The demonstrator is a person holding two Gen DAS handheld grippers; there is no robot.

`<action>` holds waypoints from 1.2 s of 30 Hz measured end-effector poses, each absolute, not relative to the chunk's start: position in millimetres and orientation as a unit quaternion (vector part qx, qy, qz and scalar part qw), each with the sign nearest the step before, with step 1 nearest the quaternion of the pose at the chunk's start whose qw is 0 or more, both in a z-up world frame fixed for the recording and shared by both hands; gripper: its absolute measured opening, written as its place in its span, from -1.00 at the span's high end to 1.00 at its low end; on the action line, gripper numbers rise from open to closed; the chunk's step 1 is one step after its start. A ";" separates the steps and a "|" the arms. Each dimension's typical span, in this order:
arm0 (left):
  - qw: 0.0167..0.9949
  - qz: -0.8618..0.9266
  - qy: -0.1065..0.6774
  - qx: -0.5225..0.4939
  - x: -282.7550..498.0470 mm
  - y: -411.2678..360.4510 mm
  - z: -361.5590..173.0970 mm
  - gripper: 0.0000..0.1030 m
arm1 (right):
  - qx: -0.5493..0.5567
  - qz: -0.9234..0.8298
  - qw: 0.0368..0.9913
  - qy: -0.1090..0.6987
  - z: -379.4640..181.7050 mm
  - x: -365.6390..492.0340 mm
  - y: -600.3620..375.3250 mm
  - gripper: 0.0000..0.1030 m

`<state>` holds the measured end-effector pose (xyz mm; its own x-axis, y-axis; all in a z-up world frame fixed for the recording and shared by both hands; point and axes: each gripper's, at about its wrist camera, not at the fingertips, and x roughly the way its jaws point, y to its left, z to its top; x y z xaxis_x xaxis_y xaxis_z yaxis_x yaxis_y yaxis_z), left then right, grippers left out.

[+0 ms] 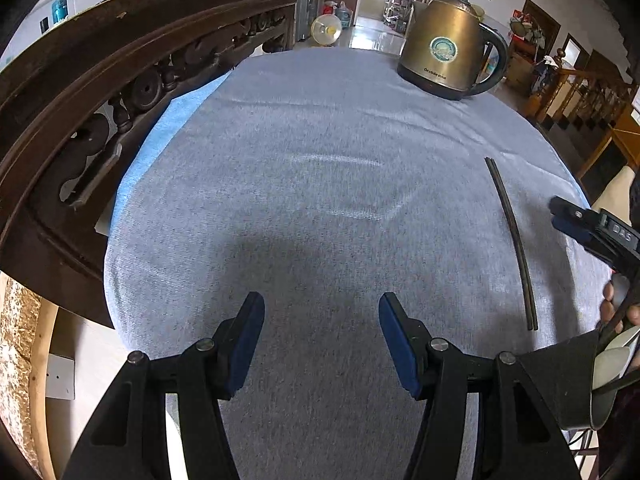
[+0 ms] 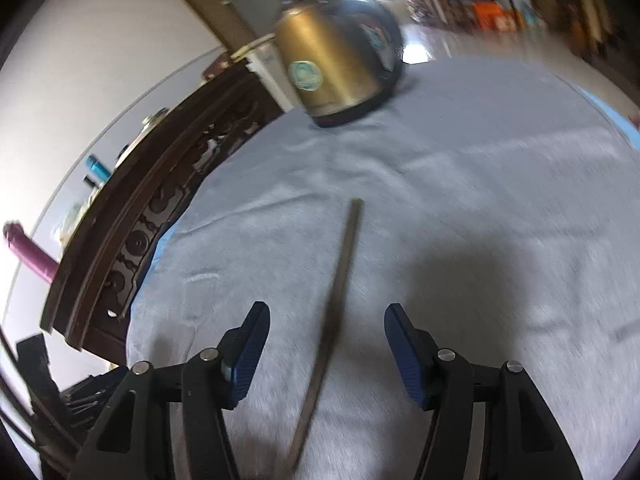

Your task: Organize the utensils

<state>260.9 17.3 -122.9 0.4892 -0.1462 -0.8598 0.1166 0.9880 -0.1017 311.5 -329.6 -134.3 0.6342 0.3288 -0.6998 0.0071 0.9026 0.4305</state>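
A pair of dark chopsticks (image 1: 512, 240) lies side by side on the grey cloth at the right of the left wrist view. In the right wrist view the chopsticks (image 2: 332, 320) lie lengthwise between my right gripper's fingers, on the cloth. My right gripper (image 2: 326, 352) is open above them and holds nothing; it also shows at the right edge of the left wrist view (image 1: 560, 210). My left gripper (image 1: 322, 340) is open and empty over bare cloth, left of the chopsticks.
A brass-coloured electric kettle (image 1: 448, 48) stands at the far end of the cloth-covered table (image 1: 320, 140); the kettle (image 2: 332, 68) also shows in the right wrist view. A carved dark wooden rail (image 1: 100, 92) runs along the table's left side. The right wrist view is motion-blurred.
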 end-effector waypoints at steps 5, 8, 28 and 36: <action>0.860 -0.078 0.505 -0.018 264.1 17.3 -125.8 -0.17 | 0.153 0.091 0.879 0.443 -149.6 339.1 -313.7 0.08; 0.859 -0.079 0.505 -0.023 266.3 18.4 -125.8 -0.17 | 0.120 0.082 0.880 0.453 -157.5 348.7 -310.9 0.17; 0.853 -0.082 0.516 -0.020 281.4 5.1 -134.5 -0.17 | 0.056 0.030 0.866 0.496 -162.3 381.5 -304.4 0.30; 0.855 -0.079 0.512 -0.024 283.2 13.5 -132.7 -0.17 | 0.071 -0.005 0.856 0.512 -159.9 377.2 -328.7 0.38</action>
<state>283.2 13.5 -132.7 0.4629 -0.1597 -0.8719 0.1106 0.9864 -0.1220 377.2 -328.7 -159.9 0.4756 0.0643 -0.8773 0.0806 0.9899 0.1163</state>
